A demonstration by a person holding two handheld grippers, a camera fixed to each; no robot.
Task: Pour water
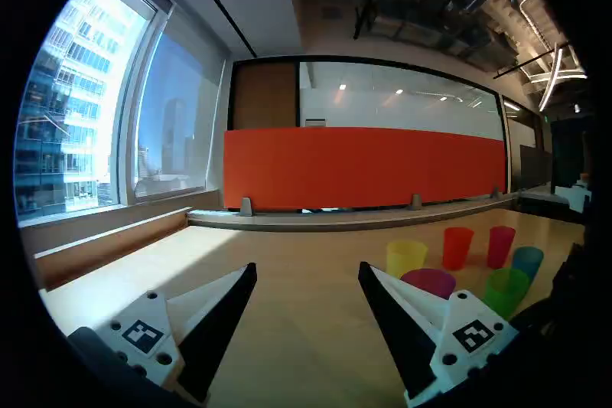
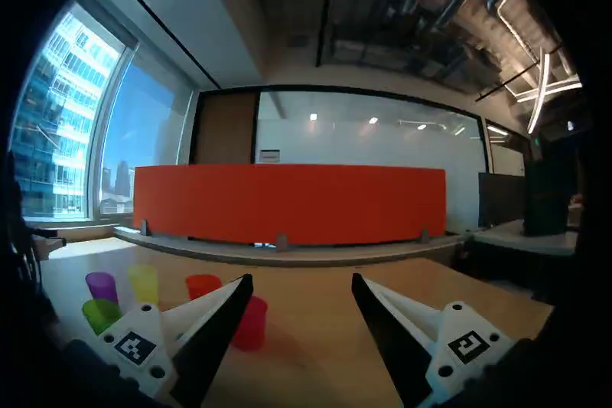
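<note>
left gripper view: the left gripper [image 1: 306, 270] hangs over the wooden counter [image 1: 306, 347] with its fingers spread wide apart and nothing between them. the cups stand ahead and off to the right of the fingers, six of them upright in a close cluster on the counter. a yellow cup [image 1: 405, 257], an orange cup [image 1: 457, 247] and a pink cup [image 1: 501, 246] stand farther back. a purple cup [image 1: 430, 282], a green cup [image 1: 506, 291] and a blue cup [image 1: 527, 262] stand nearer. the purple cup is partly hidden behind the right-hand finger. whether any cup holds water cannot be told. an orange partition [image 1: 363, 167] runs along the far edge of the counter, and tall windows [image 1: 69, 117] fill the left side.

right gripper view: the right gripper [image 2: 301, 279] is likewise released, fingers wide and empty above the counter. here the cups sit to the left: the purple cup [image 2: 101, 286], the yellow cup [image 2: 143, 283] and the orange cup [image 2: 203, 285] behind, and the green cup [image 2: 99, 314] in front of the purple one. the pink cup [image 2: 254, 325] stands just past the left-hand finger, partly covered by it. the orange partition [image 2: 291, 204] crosses the back.
</note>
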